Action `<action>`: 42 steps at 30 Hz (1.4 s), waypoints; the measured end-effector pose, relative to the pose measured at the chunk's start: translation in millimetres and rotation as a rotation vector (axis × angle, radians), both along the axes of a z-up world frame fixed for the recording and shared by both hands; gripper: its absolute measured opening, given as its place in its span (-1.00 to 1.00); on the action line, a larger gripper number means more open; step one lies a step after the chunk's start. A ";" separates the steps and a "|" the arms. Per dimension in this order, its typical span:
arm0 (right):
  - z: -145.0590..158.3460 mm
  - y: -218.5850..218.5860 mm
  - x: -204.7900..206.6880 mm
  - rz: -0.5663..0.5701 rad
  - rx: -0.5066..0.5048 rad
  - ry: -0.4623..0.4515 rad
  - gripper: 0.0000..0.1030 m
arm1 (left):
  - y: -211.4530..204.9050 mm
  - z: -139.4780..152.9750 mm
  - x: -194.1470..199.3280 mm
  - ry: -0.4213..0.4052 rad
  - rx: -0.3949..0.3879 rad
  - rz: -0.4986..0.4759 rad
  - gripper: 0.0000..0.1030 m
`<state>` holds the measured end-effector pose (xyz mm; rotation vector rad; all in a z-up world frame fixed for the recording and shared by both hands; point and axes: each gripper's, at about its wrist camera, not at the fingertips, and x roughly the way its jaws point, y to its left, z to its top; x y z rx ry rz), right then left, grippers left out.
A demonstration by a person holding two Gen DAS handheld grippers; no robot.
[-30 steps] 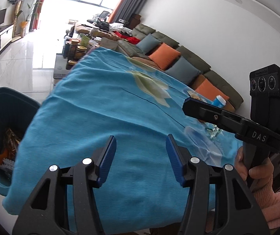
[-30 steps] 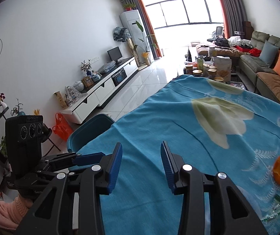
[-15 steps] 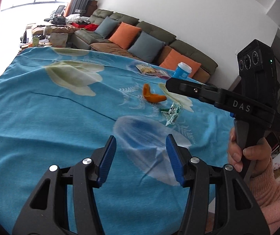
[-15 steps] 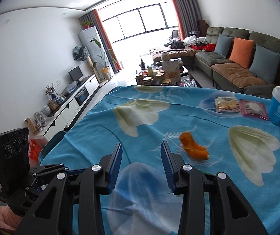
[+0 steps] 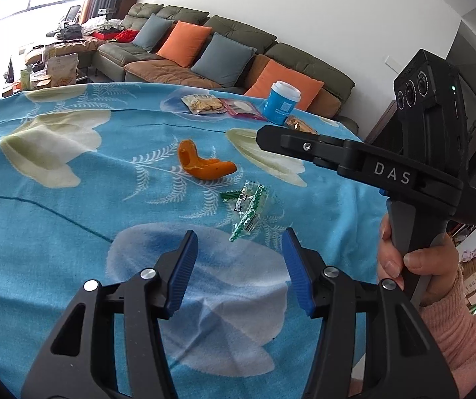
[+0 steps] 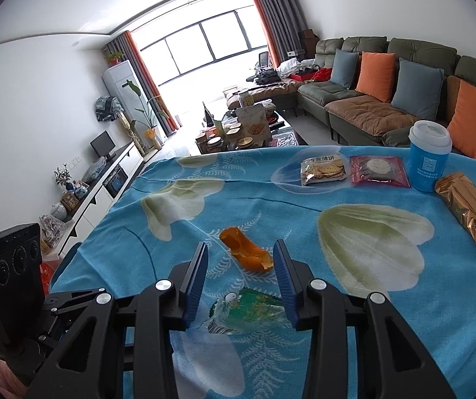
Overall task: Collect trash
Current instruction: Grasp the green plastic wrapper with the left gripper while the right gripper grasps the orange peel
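An orange peel lies on the blue flowered tablecloth. Just nearer to me a crumpled clear-and-green wrapper rests on the cloth. My left gripper stands open above the cloth, a little short of the wrapper, with nothing between its blue pads. My right gripper is open too; the wrapper lies below its jaws and the peel just beyond its tips. In the left wrist view the right gripper reaches in from the right, held by a hand in a pink sleeve.
At the table's far side lie a cracker packet, a pink packet, a blue cup with a white lid and a gold packet. A sofa with cushions stands behind. The teal bin's edge shows at the table's left.
Both views have swung from the bin side across the table to the right. The peel and wrapper, far off before, now lie close in front of both grippers. Neither jaw gap changed.
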<state>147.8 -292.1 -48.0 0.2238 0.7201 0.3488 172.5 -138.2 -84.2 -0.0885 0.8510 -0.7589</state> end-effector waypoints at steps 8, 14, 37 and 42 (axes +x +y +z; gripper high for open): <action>-11.1 -11.7 7.0 -0.012 0.026 0.028 -0.25 | -28.3 -10.5 20.3 0.054 0.041 -0.023 -0.17; -15.4 -12.6 12.1 -0.009 0.031 0.040 -0.26 | -32.9 -19.3 34.0 0.107 0.027 -0.026 -0.48; -43.2 4.2 42.9 0.016 0.000 0.153 -0.25 | 30.3 -5.1 16.5 0.076 -0.049 0.061 -0.62; -47.1 6.5 45.4 0.022 0.001 0.170 -0.26 | 56.1 -2.6 12.0 0.074 -0.070 0.114 -0.62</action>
